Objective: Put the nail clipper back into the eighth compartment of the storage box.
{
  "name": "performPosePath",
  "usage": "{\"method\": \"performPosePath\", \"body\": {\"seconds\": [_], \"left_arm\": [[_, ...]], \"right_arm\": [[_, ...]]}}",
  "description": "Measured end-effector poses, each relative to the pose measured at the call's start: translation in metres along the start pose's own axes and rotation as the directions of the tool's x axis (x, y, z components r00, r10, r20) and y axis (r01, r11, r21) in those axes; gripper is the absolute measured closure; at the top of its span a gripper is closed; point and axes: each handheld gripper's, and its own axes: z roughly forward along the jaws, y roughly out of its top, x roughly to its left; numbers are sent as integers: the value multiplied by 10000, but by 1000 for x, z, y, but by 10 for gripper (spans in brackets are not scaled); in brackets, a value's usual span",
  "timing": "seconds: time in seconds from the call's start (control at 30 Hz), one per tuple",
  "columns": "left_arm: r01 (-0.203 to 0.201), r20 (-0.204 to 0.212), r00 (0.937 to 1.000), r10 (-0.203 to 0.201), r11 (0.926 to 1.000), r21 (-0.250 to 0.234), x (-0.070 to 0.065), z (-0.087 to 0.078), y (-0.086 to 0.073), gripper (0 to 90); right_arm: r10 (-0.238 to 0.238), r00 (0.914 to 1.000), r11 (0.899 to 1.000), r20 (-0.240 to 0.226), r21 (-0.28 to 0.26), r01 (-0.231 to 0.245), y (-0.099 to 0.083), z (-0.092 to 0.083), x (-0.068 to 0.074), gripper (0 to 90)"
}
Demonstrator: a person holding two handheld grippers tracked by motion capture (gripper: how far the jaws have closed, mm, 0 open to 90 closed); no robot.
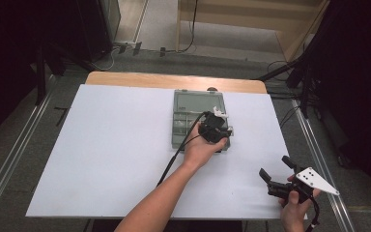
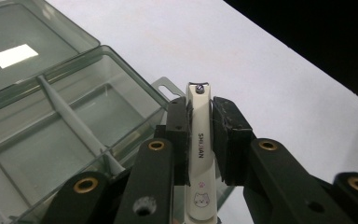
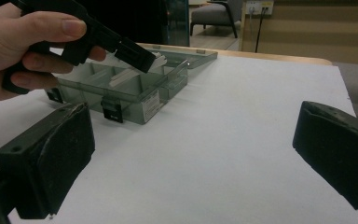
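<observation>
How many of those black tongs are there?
2. The left tongs are shut on a white nail clipper over the open clear box; the right tongs stand open near the table's right corner.

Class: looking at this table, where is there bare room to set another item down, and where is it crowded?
The white table cover lies bare left of the clear compartmented plastic box, and between box and right gripper. It is crowded at the box's right edge, where the left gripper holds the white nail clipper.
</observation>
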Motion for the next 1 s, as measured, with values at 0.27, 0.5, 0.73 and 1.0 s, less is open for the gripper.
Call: {"method": "performPosePath", "body": {"seconds": [0.27,0.5,0.73,1.0], "left_arm": [[144,117,9998,-138,9986,-514,7,-15,-6,289],[-149,461,9987,197,9946,-1023,17,-38,-18,0],[-331,346,9986,392,9860,-1637,25,-68,-31,0],[-392,-28,9992,396,9712,-2349,40,-107,-55,0]], "right_arm": [[16,10000,10000,-16,-15,-16,0,0,0,0],[-34,10000,10000,4,31,34,0,1,0,0],[-93,9999,9999,48,88,92,0,1,0,0],[-151,9998,9997,150,197,148,0,2,3,0]]}}
